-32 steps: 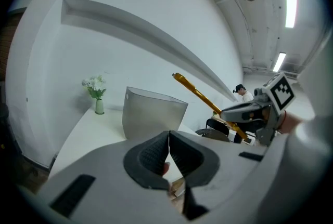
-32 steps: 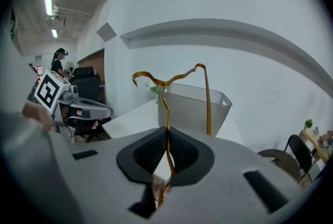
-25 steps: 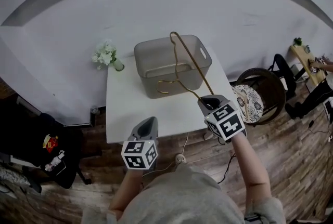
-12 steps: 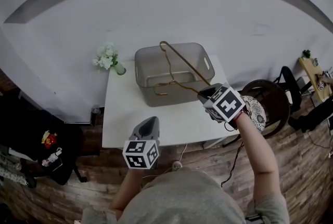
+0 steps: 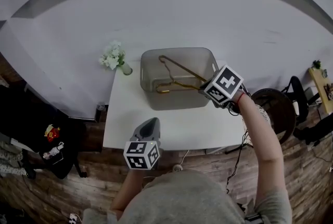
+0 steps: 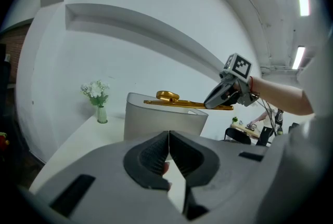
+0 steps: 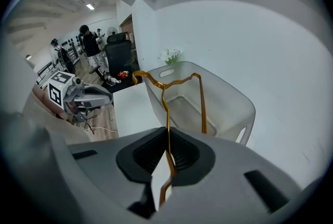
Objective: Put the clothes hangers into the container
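lowered gold hanger [image 5: 179, 76] now spans container [image 5: 151, 94].

White wall [image 5: 166, 15], wood-plank floor [image 5: 57, 194] (dark chair [image 5: 277, 104] at right).

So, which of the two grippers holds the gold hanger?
The right gripper: its jaws are shut on the hanger over the container. The left gripper is shut with nothing between its jaws.

Open-topped container [image 5: 177, 100] partly spanned by gold hanger [image 5: 182, 67]; bare tabletop [image 5: 135, 125] in front, flower vase [image 5: 116, 57] at its far-left corner
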A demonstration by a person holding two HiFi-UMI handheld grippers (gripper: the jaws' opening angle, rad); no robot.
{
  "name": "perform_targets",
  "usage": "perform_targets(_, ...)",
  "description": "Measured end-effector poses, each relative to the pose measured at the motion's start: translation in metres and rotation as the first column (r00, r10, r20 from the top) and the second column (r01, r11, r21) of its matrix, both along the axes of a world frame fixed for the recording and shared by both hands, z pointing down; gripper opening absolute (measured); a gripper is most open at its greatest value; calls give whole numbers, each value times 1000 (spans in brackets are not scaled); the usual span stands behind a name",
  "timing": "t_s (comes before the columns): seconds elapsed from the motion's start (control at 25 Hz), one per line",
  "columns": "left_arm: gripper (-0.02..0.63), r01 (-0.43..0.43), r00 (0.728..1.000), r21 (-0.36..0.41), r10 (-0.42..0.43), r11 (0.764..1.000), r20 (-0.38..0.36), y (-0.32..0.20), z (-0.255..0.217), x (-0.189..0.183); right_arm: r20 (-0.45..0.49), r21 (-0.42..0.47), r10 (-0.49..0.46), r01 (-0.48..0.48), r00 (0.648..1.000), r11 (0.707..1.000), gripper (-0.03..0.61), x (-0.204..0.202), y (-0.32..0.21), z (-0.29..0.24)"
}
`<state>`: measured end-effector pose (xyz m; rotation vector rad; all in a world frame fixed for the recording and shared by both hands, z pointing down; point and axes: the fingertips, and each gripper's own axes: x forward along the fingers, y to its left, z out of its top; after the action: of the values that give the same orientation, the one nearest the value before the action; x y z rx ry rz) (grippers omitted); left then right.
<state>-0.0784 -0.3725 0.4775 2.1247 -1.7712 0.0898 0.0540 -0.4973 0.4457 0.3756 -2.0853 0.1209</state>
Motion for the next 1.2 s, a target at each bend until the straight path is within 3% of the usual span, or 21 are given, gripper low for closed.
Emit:
perform_targets(0.28, 8, 26, 1000, -2, -26, 1000, 2, -12, 4, -4, -36, -40, -21, 19, 999, 999, 32, -12, -32, 9)
perform_targets(0.68, 8, 36, 999, -11, -36, 999, 2, -22, 9, -10, -107, 38, -19, 23, 994, 999, 46, -20, -58, 25)
perform_targets(0.88, 8, 28, 1000, -9, -28, 1000, 0, -24, 8, -7, -37, 133, 31, -25, 999, 991, 67, -22, -68, 13)
perform_targets(1.2, 8, 6, 1000, -16, -6, 1000, -5, -17, 8, -2, 50, 169, 73, -81, 996, 982, 89, -23, -60, -4)
